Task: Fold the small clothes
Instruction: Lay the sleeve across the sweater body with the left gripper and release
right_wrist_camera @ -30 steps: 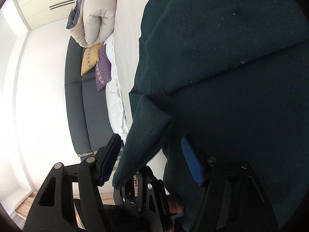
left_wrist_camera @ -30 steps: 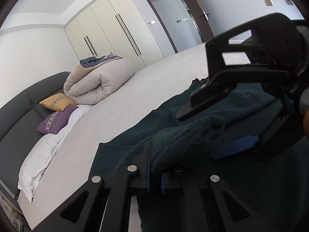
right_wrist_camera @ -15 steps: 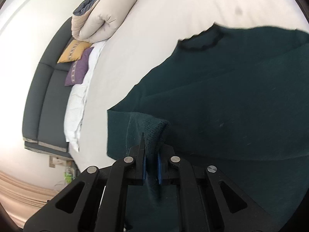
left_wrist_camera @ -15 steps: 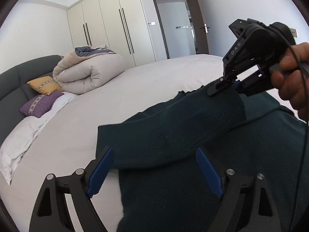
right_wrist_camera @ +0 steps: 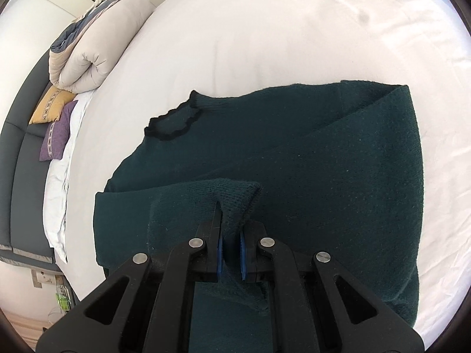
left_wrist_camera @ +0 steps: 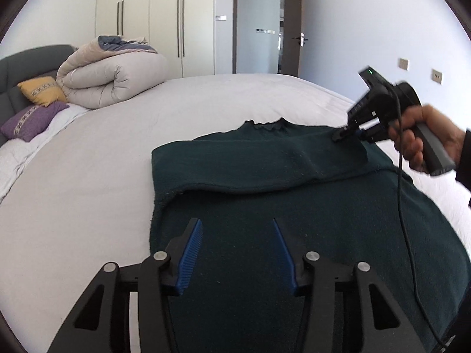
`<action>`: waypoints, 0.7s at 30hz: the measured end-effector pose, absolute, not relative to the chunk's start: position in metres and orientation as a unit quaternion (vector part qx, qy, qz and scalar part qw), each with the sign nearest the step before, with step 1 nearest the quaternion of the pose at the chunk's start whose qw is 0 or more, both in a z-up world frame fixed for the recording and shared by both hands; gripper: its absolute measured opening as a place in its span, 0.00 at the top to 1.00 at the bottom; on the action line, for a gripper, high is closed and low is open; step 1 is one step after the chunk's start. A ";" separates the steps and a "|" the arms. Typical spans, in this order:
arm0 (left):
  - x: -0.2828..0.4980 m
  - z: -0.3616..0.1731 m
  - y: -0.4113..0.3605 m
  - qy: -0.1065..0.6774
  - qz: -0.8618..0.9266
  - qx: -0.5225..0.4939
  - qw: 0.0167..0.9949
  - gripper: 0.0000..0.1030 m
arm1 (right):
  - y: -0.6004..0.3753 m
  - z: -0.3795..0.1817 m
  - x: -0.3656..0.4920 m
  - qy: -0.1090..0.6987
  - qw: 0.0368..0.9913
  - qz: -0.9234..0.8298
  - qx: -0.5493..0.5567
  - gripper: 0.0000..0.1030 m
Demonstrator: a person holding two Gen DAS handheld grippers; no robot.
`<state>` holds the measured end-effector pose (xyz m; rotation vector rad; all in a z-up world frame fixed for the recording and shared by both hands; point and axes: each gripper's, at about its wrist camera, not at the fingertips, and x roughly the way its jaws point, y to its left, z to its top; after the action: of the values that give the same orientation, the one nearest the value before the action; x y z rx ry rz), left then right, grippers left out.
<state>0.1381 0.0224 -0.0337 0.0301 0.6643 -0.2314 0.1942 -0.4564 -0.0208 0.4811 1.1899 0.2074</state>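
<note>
A dark green knitted sweater (left_wrist_camera: 294,235) lies flat on the white bed, its neck (right_wrist_camera: 173,123) toward the far side. One sleeve (left_wrist_camera: 265,164) is folded across the chest. My left gripper (left_wrist_camera: 237,235) is open and empty, hovering over the sweater's lower body. My right gripper (right_wrist_camera: 231,232) is shut on the sleeve's cuff (right_wrist_camera: 235,197) and holds it over the sweater's right side; it also shows in the left wrist view (left_wrist_camera: 350,132), held by a hand.
The white bed sheet (left_wrist_camera: 88,191) surrounds the sweater. A rolled beige duvet (left_wrist_camera: 112,79), a yellow pillow (left_wrist_camera: 44,89) and a purple pillow (left_wrist_camera: 32,120) lie at the headboard, far left. Wardrobes and a door stand behind.
My left gripper has let go of the sleeve, opened and drawn back. My right gripper has shut on the cuff and carried it across the sweater to the right.
</note>
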 end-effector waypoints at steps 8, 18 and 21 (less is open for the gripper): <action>0.216 -0.002 0.089 0.340 -0.069 -0.072 0.935 0.78 | -0.470 -0.035 0.197 0.550 0.802 0.083 0.219 0.93; 0.252 -0.004 0.100 0.353 -0.067 -0.095 0.928 0.78 | -0.468 -0.038 0.202 0.552 0.810 0.080 0.183 0.93; 0.269 -0.014 0.099 0.377 -0.077 -0.100 0.918 0.78 | -0.476 -0.047 0.202 0.548 0.807 0.086 0.203 0.93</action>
<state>0.2692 0.0990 -0.0141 -0.2053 0.7744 -0.1589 0.2021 -0.4758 -0.0467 0.4344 1.1730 0.1847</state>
